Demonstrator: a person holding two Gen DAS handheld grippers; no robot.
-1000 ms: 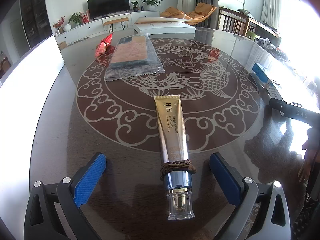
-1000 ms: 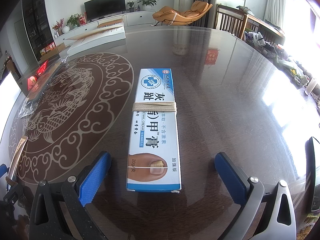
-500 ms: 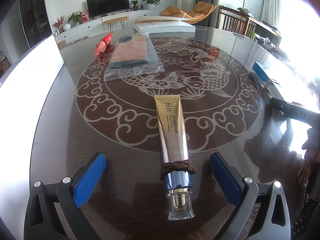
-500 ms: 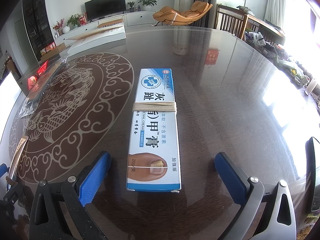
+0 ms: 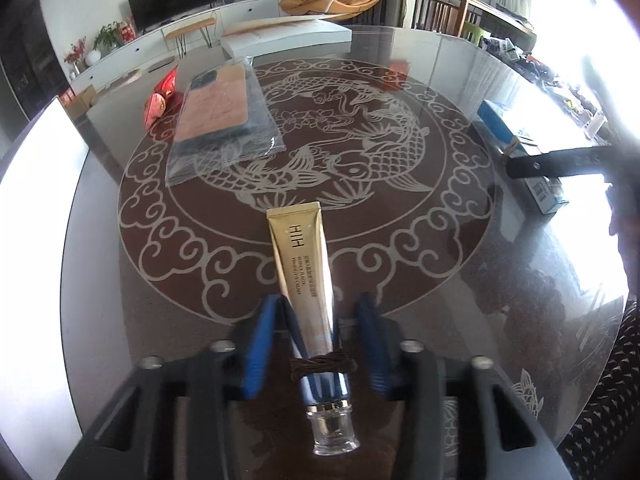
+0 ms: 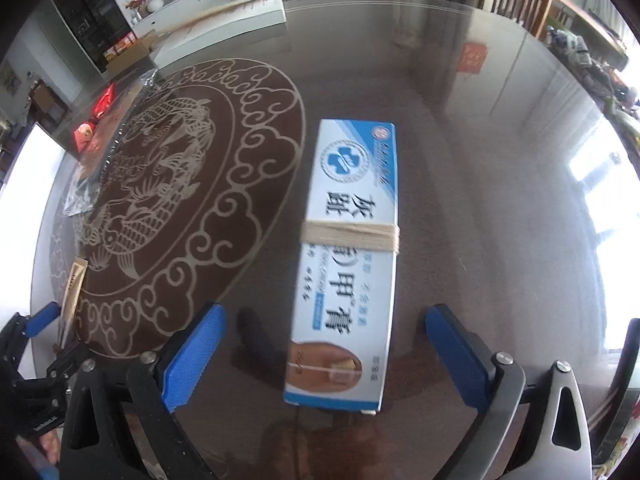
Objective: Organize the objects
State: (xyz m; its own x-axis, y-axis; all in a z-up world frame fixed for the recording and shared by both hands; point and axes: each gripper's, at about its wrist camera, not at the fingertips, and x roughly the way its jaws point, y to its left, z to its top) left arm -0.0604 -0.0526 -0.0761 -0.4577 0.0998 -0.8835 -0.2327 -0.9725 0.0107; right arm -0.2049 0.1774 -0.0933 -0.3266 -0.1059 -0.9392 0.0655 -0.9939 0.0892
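A gold cream tube (image 5: pixel 298 248) with a brown cord round its neck lies on the glass table, its clear cap toward me. My left gripper (image 5: pixel 316 332) is shut on the tube, with the blue pads (image 5: pixel 260 344) against its lower body. A blue-and-white nail cream box (image 6: pixel 352 240), bound with pale string, lies lengthwise between the fingers of my right gripper (image 6: pixel 324 356). Those jaws are closing, but both blue pads (image 6: pixel 192 356) still stand clear of the box's sides. The left gripper's blue pad (image 6: pixel 40 318) and the gold tube (image 6: pixel 72 292) also show at the right wrist view's left edge.
A flat item in a clear plastic bag (image 5: pixel 224 120) and a red packet (image 5: pixel 160 96) lie on the far left of the carp-patterned table (image 5: pixel 400 240). A white flat box (image 5: pixel 288 32) sits at the far edge. A person's hand (image 5: pixel 624 208) is at the right.
The left jaws have closed from wide open onto the gold tube. The right jaws have narrowed around the box, and the right gripper has shifted and tilted, so the box looks slanted.
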